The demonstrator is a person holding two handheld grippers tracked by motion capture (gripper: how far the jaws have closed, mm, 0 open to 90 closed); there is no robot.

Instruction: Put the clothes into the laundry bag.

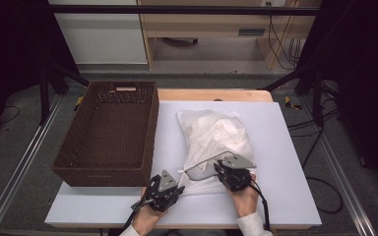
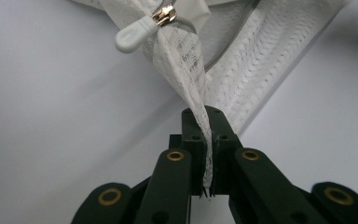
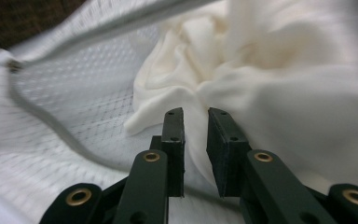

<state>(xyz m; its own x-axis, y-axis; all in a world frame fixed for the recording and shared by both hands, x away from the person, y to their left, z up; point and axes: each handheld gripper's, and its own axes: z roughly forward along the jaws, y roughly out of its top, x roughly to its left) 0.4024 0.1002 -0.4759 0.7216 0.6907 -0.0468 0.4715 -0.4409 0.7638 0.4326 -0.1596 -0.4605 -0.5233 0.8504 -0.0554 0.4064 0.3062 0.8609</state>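
Note:
A white mesh laundry bag [image 1: 215,132] stuffed with white cloth lies on the white table top [image 1: 285,147]. Its near end, with a grey zipper, faces me. My left gripper [image 1: 177,186] is at the bag's near left corner. In the left gripper view it [image 2: 206,122] is shut on a twisted strip of mesh just below the white zipper pull [image 2: 133,36]. My right gripper [image 1: 220,167] reaches into the bag's open mouth. In the right gripper view its jaws [image 3: 196,120] stand close together, pinching a fold of the white cloth [image 3: 270,88] inside the mesh [image 3: 74,107].
A large, empty brown wicker basket [image 1: 106,169] stands on the left, overhanging the table's left edge. Bare white surface lies to the right of the bag and along the near edge. Cables run across the floor at the right.

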